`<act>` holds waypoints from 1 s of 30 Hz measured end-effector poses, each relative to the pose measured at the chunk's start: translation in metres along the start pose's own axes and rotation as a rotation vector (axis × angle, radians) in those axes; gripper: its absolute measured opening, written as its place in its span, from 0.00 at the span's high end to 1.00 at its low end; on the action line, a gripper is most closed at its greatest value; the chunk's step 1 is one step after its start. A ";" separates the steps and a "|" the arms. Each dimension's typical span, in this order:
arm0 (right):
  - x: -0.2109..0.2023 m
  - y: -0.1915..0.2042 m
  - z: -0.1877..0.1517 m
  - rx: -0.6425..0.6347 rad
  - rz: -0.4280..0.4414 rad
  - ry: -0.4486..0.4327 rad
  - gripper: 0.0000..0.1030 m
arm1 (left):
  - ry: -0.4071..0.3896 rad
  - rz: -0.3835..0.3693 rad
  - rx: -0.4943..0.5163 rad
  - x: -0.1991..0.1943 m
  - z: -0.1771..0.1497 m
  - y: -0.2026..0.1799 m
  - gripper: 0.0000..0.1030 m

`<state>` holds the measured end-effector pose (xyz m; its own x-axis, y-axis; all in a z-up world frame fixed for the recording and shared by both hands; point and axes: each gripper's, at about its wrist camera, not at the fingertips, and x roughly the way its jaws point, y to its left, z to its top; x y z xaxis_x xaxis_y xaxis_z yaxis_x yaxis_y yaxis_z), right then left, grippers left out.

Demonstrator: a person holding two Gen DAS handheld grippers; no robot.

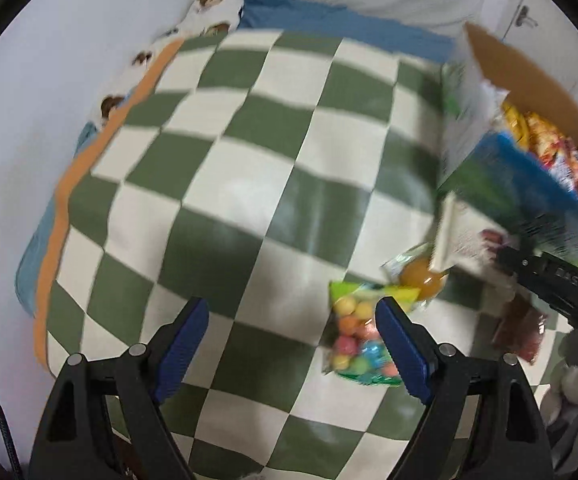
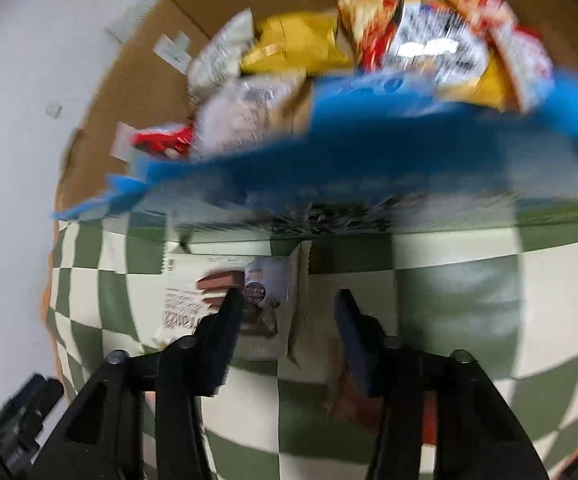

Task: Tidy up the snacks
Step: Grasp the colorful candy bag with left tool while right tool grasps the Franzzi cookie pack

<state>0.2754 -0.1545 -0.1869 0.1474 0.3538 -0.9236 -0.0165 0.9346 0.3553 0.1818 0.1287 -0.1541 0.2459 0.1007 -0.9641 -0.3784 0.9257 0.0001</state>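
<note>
My left gripper (image 1: 293, 320) is open and empty above the green-and-white checkered blanket (image 1: 249, 152). A clear bag of coloured candy balls (image 1: 353, 340) lies beside its right finger, with an orange jelly cup (image 1: 423, 278) just beyond. My right gripper (image 2: 289, 304) is open over a white snack packet (image 2: 225, 300) and a reddish-brown packet (image 2: 349, 396). A blurred blue-and-green bag (image 2: 369, 160) hangs at the rim of the cardboard box (image 2: 137, 80), which holds several snack bags (image 2: 409, 40). The box also shows in the left wrist view (image 1: 529, 76).
A white wall (image 1: 29, 120) runs along the blanket's left edge. A blue sheet (image 1: 329, 20) and a white pillow (image 1: 217, 8) lie at the far end. The right gripper's black body (image 1: 557, 284) shows at the left view's right edge.
</note>
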 end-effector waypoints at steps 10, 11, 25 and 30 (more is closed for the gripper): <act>-0.010 0.071 -0.043 -0.424 -0.050 0.100 0.16 | 0.079 -0.022 -0.019 0.041 -0.014 0.003 0.17; -0.003 0.079 -0.037 -0.482 -0.099 0.086 0.16 | 0.083 -0.016 -0.012 0.044 -0.016 0.001 0.17; 0.051 0.057 -0.028 -0.366 -0.133 0.243 0.36 | 0.145 -0.038 0.025 0.045 -0.046 0.001 0.17; 0.026 -0.005 -0.056 -0.159 -0.194 0.214 0.35 | 0.192 -0.077 0.077 0.056 -0.043 -0.018 0.17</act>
<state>0.2239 -0.1473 -0.2210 -0.0481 0.1525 -0.9871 -0.1650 0.9735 0.1585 0.1646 0.1020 -0.2198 0.0939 -0.0358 -0.9949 -0.2938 0.9538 -0.0620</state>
